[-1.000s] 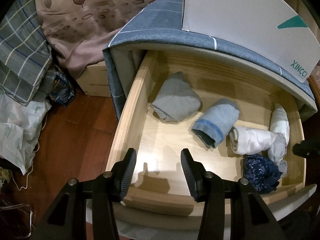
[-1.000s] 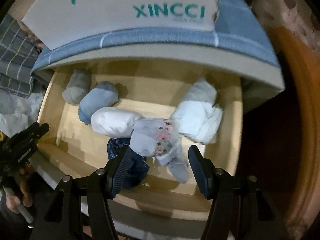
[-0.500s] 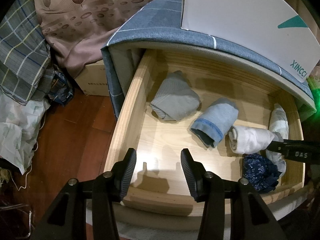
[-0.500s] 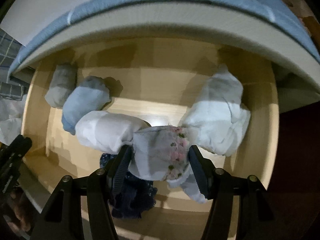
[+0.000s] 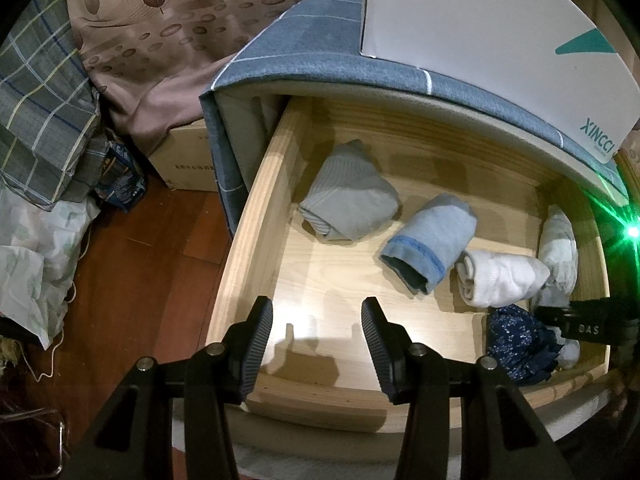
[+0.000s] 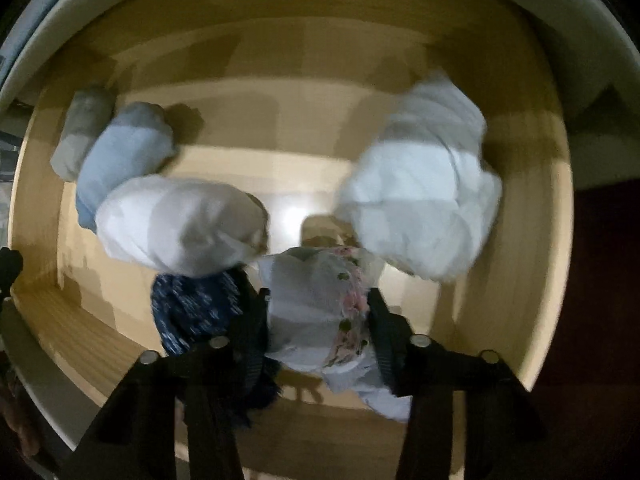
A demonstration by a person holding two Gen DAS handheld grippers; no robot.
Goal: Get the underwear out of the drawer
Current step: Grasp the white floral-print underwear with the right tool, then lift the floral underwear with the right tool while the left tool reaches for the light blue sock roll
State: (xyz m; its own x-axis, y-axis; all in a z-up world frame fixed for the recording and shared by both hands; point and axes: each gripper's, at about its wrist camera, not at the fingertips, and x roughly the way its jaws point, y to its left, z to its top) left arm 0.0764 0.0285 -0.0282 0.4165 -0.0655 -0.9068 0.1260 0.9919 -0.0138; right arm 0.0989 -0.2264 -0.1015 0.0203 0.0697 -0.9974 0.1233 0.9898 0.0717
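In the right wrist view the right gripper [image 6: 318, 320] now sits low in the wooden drawer [image 6: 536, 264], its 2 fingers either side of a pale floral pair of underwear [image 6: 320, 312] at lower centre of the frame. A second ago that bundle lay further off, above and between fingers held wide; half a second ago it was just between the tips. Now the jaws are closing, and the dark pads touch the cloth on both sides, though blur hides how firmly they press. The bundle still rests on the drawer floor.

Around it the other pieces look larger than before: a white roll [image 6: 180, 224] at centre left, a crumpled white bundle [image 6: 424, 200] at upper right, a dark blue patterned piece [image 6: 188, 308] just left of the left finger, a light blue roll [image 6: 120, 156] and a grey one [image 6: 82, 132] at upper left.

In the left wrist view the left gripper [image 5: 316, 332] hovers over the drawer's near left corner, unchanged from a second ago, fingers apart with nothing between them, only bare drawer floor [image 5: 328, 276]. At the right edge of this frame the right gripper [image 5: 580, 326] shows as a dark bar reaching in over the blue patterned piece [image 5: 516, 344]; a second ago only its tip showed, higher up. The grey folded piece [image 5: 348, 196], blue roll [image 5: 432, 236] and white roll [image 5: 500, 276] lie where they were. A green light flare [image 5: 632, 232], not there a second ago, shines at the right edge.
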